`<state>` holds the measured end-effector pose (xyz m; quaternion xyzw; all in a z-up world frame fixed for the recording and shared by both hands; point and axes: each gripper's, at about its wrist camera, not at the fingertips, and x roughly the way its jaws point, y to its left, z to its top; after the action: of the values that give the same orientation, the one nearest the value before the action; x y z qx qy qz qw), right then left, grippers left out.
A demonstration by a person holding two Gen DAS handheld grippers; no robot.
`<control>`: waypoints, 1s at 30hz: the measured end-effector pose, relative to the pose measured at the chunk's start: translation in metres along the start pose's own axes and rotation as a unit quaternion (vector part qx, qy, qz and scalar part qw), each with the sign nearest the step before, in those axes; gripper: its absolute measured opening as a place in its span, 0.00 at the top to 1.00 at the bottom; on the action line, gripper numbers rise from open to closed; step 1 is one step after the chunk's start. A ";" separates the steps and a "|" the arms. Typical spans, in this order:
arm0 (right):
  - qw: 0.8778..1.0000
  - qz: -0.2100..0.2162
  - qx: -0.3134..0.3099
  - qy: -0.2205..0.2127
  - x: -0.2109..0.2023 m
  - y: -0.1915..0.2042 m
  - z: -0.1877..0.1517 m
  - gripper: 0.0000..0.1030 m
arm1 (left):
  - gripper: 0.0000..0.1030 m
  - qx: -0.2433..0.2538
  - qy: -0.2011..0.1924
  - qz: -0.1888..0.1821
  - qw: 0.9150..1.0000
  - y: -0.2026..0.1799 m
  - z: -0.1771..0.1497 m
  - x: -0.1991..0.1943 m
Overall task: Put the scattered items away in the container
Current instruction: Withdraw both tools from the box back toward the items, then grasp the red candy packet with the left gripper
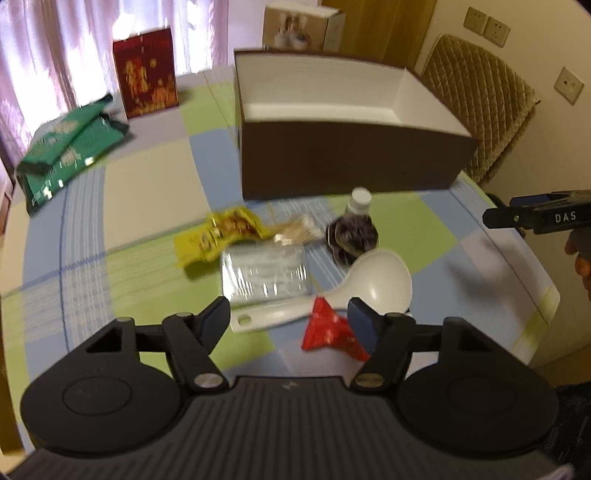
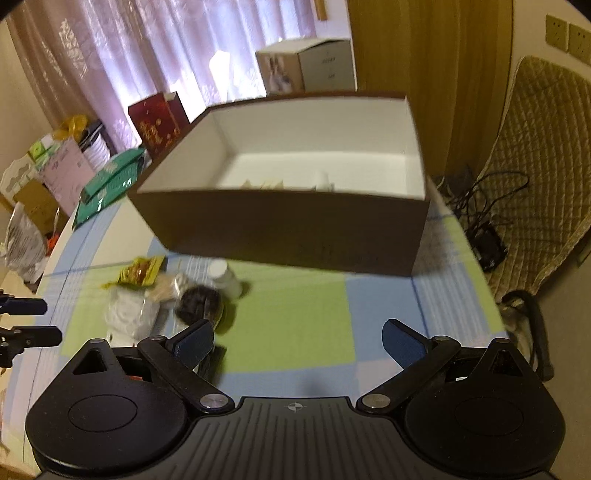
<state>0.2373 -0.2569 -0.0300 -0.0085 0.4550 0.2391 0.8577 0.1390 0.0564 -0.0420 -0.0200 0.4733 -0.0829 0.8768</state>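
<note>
A brown box with white inside [image 1: 347, 162] stands at the table's far side; the right wrist view [image 2: 288, 221] shows a few pale items in it. In front lie a yellow snack packet [image 1: 218, 236], a clear plastic pack [image 1: 264, 273], a bundle of wooden sticks [image 1: 299, 229], a dark bottle with a white cap [image 1: 352, 229], a white spoon [image 1: 354, 291] and a red packet [image 1: 328, 332]. My left gripper [image 1: 288, 319] is open, just above the spoon handle and red packet. My right gripper [image 2: 297, 339] is open and empty over the green cloth, right of the pile [image 2: 166, 295].
Green packets [image 1: 70, 147], a red box [image 1: 146, 74] and a photo carton [image 1: 295, 29] sit at the back. A quilted chair [image 2: 535, 177] with cables stands right of the table. The table edge runs close on the right [image 1: 535, 280].
</note>
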 end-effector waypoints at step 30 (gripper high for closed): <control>0.993 -0.033 0.085 0.076 0.014 -0.057 -0.039 0.00 | 0.59 0.545 0.049 -0.066 0.834 -0.080 -0.046 0.081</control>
<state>0.2378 -0.3102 -0.0755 0.0312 0.5373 0.1702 0.8255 0.1338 -0.0332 -0.1251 0.4343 0.3912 -0.3858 0.7138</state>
